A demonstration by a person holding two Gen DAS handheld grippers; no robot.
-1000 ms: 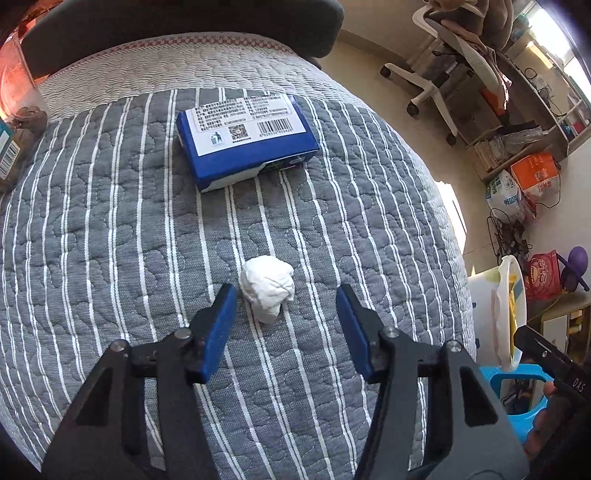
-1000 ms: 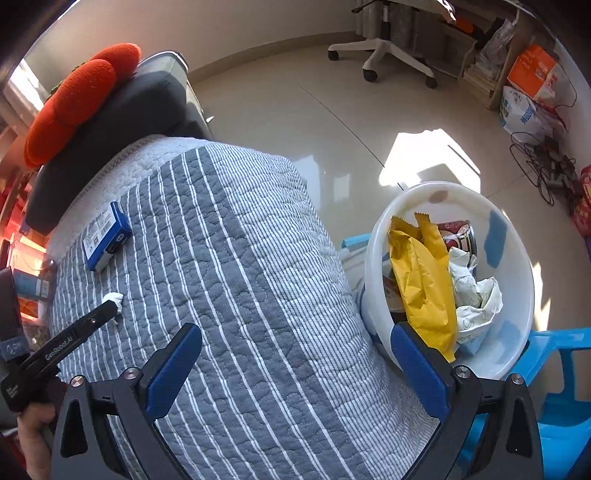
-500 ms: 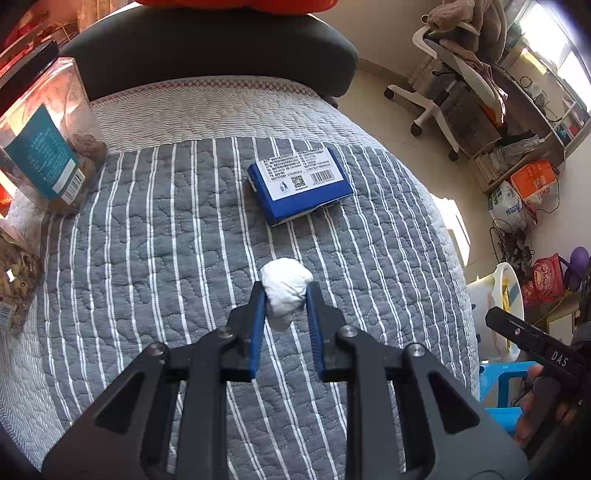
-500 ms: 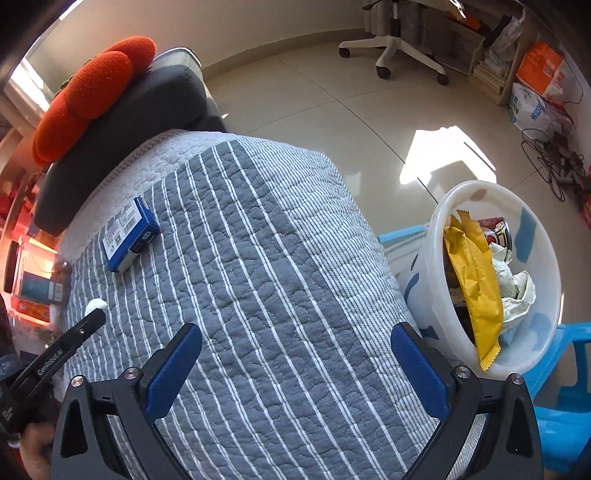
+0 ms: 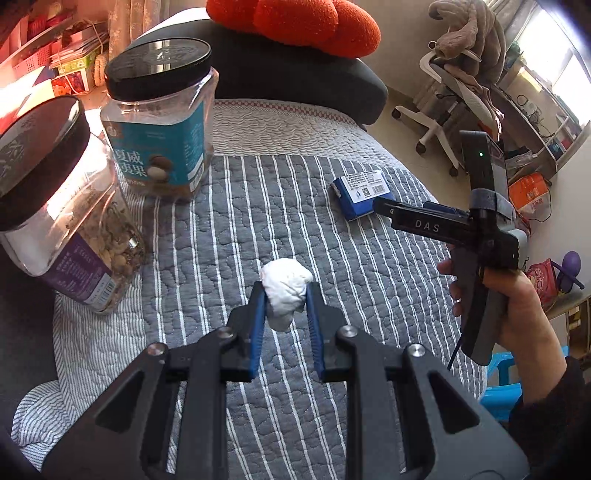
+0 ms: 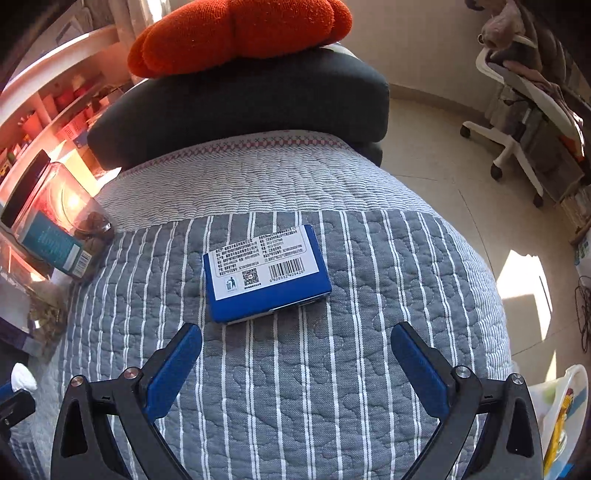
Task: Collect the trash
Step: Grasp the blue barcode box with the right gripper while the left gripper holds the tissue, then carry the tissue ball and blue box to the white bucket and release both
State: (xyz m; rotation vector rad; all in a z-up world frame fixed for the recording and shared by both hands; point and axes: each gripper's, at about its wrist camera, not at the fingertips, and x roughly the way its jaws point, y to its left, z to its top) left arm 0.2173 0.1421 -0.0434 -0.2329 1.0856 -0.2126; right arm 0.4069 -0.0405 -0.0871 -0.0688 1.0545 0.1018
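My left gripper is shut on a crumpled white paper ball and holds it above the grey striped quilt. The ball also shows at the left edge of the right wrist view. A blue and white box lies flat on the quilt; in the left wrist view the box sits to the far right. My right gripper is open and empty, just short of the box, its fingers wider than it. In the left wrist view that right gripper hovers beside the box.
Two clear jars with black lids stand at the quilt's left. A dark cushion with an orange pillow lies beyond. A white trash bin is low right. An office chair stands on the floor.
My left gripper closed on the paper ball and lifted it back from the quilt. My right gripper swung from the trash bin over to the blue box, still open.
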